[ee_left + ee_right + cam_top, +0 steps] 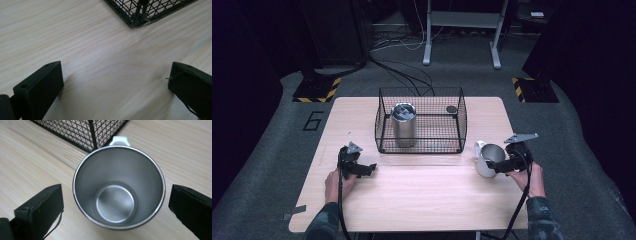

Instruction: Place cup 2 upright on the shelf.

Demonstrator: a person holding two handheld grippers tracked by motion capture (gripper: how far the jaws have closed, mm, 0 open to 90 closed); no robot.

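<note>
Beside the wire basket (pixel 460 120) holding a steel tumbler (pixel 403 124), wide right gripper (pixel 116 202) jaws flank an empty mug (pixel 117 185).

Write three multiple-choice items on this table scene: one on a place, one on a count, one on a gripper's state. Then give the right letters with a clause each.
1. Where does the tall steel tumbler stand?
A. inside the wire basket, at its left end
B. on the bare table, left of the basket
C. between the right gripper's jaws

2. How many steel vessels are on the table?
A. one
B. two
C. four

3. How is the right gripper set?
A. shut on the mug's handle
B. open, jaws either side of the steel mug
C. shut, away from the mug

Answers:
1 A: the high view shows the tumbler behind the basket's mesh.
2 B: the tumbler and the mug.
3 B: the right gripper view shows each jaw with a gap to the mug's rim.
</note>
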